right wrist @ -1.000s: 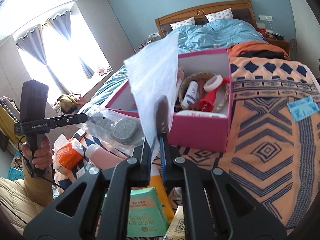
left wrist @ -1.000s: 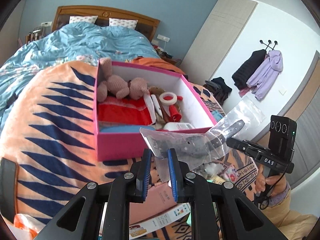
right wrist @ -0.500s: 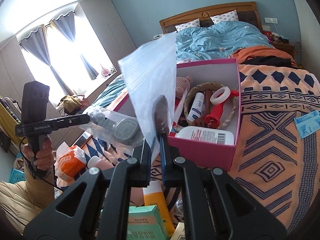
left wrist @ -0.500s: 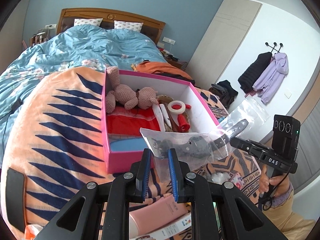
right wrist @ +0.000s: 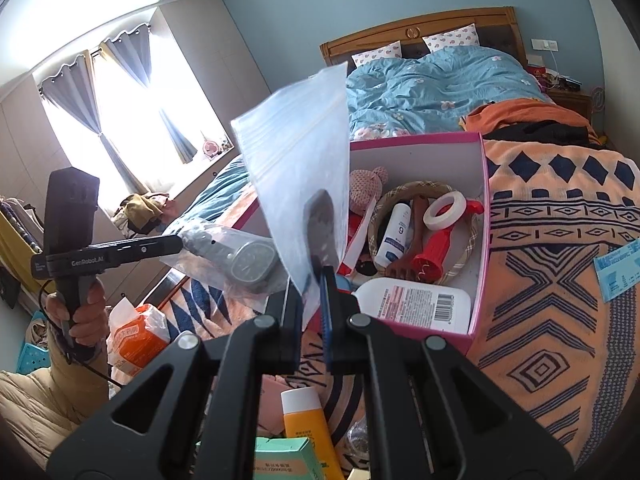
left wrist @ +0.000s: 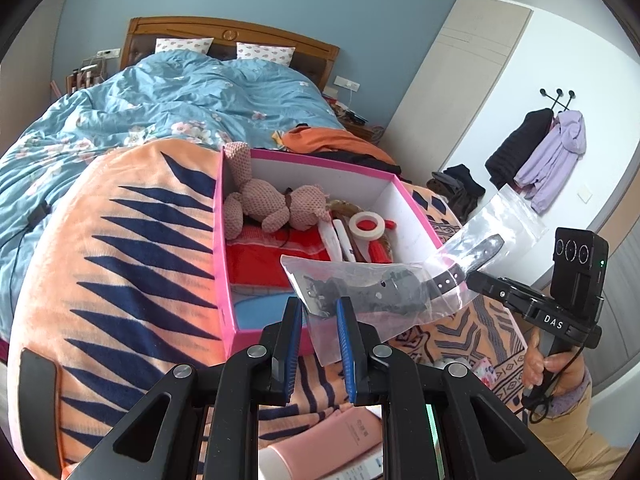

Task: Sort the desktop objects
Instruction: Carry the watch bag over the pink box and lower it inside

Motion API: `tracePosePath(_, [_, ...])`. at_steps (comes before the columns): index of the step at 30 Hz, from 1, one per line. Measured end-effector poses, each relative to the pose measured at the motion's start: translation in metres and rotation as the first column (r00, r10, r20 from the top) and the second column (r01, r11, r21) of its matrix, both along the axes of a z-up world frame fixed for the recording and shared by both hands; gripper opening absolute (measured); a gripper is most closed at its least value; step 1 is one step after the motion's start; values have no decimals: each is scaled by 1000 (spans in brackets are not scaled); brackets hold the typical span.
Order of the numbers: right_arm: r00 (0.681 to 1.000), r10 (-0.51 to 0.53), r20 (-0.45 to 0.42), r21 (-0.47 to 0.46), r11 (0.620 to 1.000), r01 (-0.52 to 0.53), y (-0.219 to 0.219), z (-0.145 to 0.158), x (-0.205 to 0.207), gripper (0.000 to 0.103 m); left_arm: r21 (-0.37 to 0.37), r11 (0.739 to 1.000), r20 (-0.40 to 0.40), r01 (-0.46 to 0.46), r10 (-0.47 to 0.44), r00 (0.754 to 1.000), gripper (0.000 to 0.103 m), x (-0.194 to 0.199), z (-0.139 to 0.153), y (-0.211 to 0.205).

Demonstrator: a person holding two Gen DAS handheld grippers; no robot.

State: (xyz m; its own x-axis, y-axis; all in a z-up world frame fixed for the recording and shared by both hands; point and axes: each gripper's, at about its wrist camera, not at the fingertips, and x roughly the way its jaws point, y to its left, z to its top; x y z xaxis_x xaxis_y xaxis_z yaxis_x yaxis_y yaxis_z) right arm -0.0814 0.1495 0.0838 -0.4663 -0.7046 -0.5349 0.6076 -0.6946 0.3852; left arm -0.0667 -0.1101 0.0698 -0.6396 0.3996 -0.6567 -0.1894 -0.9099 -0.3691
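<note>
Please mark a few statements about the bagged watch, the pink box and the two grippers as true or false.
1. Both the left gripper and the right gripper grip the clear bag that holds a watch. True.
2. The pink box is empty. False: it holds a knitted toy, a tape roll, a white bottle and more.
3. The bag rests on the box floor. False: it hangs in the air at the box's near edge.
4. An orange tube lies outside the box. True.
</note>
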Motion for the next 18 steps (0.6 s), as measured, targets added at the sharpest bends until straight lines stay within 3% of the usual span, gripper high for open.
tracePosePath(18, [1000, 4, 27, 15, 1000, -4, -15, -7, -25, 9, -11, 999, 42, -35, 36, 998, 16, -23, -13, -8])
